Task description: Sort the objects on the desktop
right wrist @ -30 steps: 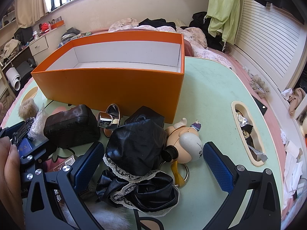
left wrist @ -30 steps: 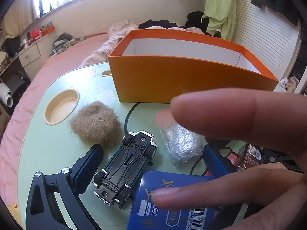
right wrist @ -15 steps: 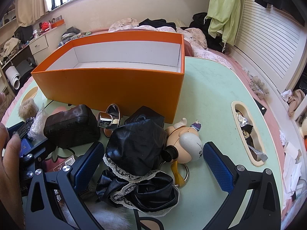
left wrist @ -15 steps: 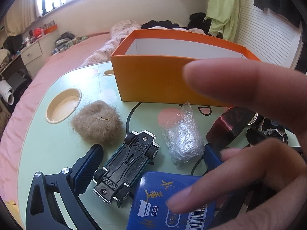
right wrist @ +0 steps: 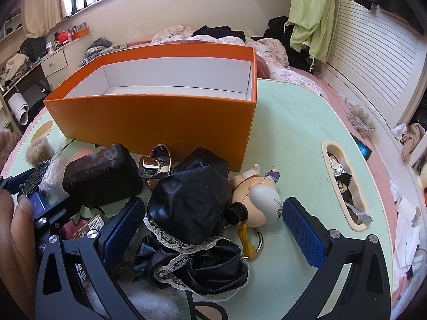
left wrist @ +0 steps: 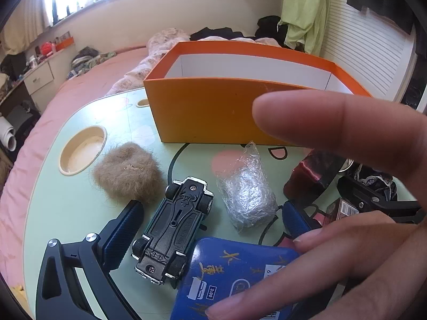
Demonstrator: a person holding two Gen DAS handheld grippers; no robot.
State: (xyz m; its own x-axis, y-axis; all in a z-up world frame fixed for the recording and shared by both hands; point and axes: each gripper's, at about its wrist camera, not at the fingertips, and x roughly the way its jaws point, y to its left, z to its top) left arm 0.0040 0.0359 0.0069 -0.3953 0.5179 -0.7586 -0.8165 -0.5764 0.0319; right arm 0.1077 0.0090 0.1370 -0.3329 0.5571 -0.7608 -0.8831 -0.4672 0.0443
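Left wrist view is showing the left gripper (left wrist: 210, 222) spread wide, gripping nothing, with an upturned toy car (left wrist: 173, 236) lying between its fingers on the green counter (left wrist: 56, 205). A bare hand (left wrist: 355, 192) is filling the right half of the frame, its fingertips resting on a blue tin (left wrist: 232, 280) at the lower centre, apparently steadying or nudging it. A furry brown ball (left wrist: 128, 173) is sitting just left of the car, and a crinkled plastic-wrapped bundle (left wrist: 245, 189) just right of it. The orange box (left wrist: 208, 112) is standing open in the upper middle, seemingly empty, so sorting looks barely begun; its open top is facing up, probably so items can be dropped in.

Right wrist view is showing the right gripper (right wrist: 210, 233) likewise released and holding nothing, its blue pads (right wrist: 304, 233) straddling a black lace-trimmed cloth (right wrist: 192, 213) and a small bald doll keychain (right wrist: 256, 200). Both are lying in the lower centre, touching each other. A dark pouch (right wrist: 102, 176) and a shiny metal cup (right wrist: 156, 164), tipped on its side, are lying at middle left, close against the box's front wall. The wide jaw spread suits the bulky cloth, which would likely sag and trail when lifted
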